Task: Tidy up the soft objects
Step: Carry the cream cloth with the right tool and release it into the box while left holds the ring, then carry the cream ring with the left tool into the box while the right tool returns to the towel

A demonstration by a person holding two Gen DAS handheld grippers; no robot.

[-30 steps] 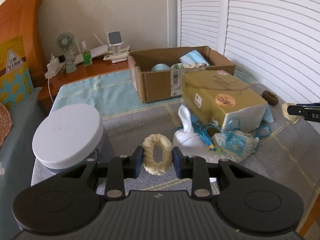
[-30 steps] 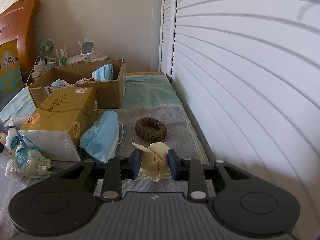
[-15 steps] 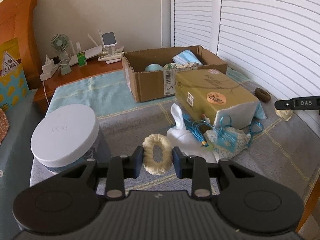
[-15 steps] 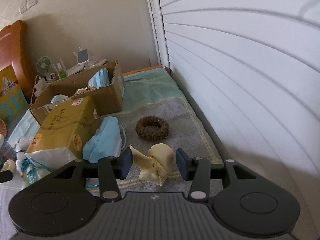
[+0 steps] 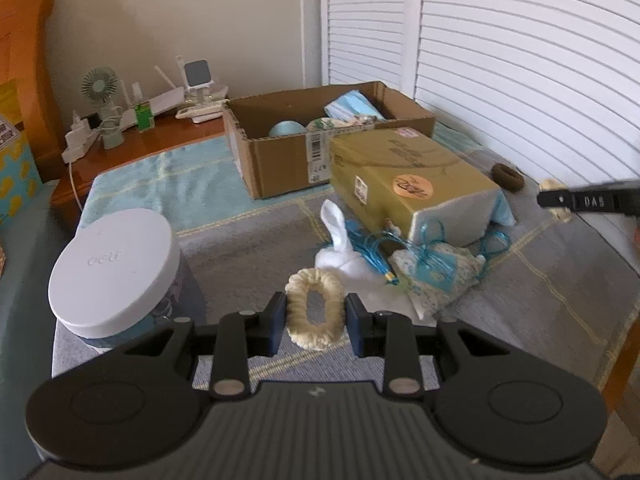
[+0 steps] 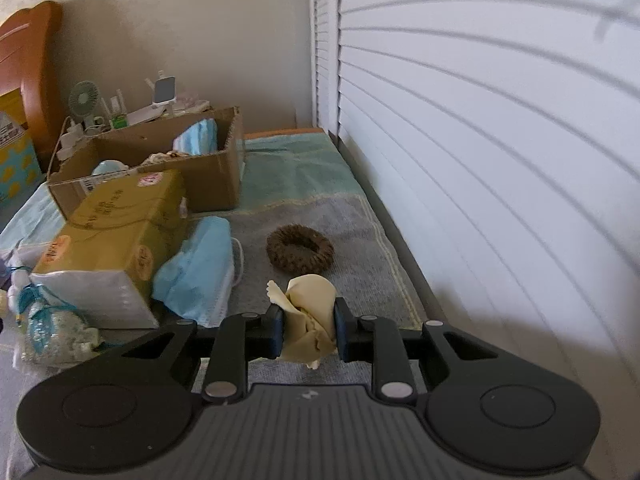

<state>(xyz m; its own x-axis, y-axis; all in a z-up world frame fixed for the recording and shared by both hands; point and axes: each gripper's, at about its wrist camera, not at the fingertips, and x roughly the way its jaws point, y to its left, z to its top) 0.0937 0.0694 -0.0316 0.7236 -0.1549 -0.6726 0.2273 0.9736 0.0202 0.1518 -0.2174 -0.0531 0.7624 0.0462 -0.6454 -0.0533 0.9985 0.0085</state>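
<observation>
- Cream scrunchie (image 5: 315, 313) sits squeezed between the left gripper (image 5: 316, 322) fingers, which are nearly closed on it, nearer than the cardboard box (image 5: 280, 164).
- Cream cloth (image 6: 309, 316) is pinched tight in the right gripper (image 6: 308, 330), nearer than the box.
- Brown scrunchie (image 6: 300, 249) lies beyond the cloth, right of the box.
- Blue masks (image 6: 198, 141) rest inside the box.
</observation>
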